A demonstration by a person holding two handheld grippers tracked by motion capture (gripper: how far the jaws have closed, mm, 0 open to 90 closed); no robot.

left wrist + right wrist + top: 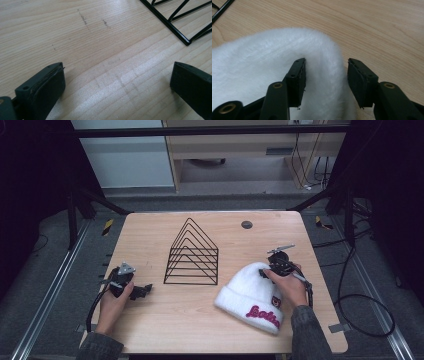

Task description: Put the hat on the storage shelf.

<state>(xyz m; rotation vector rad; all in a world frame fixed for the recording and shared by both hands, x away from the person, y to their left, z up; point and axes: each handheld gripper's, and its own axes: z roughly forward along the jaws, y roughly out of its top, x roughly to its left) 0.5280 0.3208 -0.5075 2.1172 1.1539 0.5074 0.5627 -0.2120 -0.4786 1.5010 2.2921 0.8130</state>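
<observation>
Right gripper (325,75): fingers apart, straddling edge of white hat (262,65), lower right | Left gripper (117,82): fingers apart over bare worktop (75,30), lower left | Wire rack (192,255): centre

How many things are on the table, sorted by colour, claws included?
White: 1, the beanie
Black: 3, the wire rack, the left claw and the right claw
Grey: 1, the round cap set in the table top
Total: 5
</observation>
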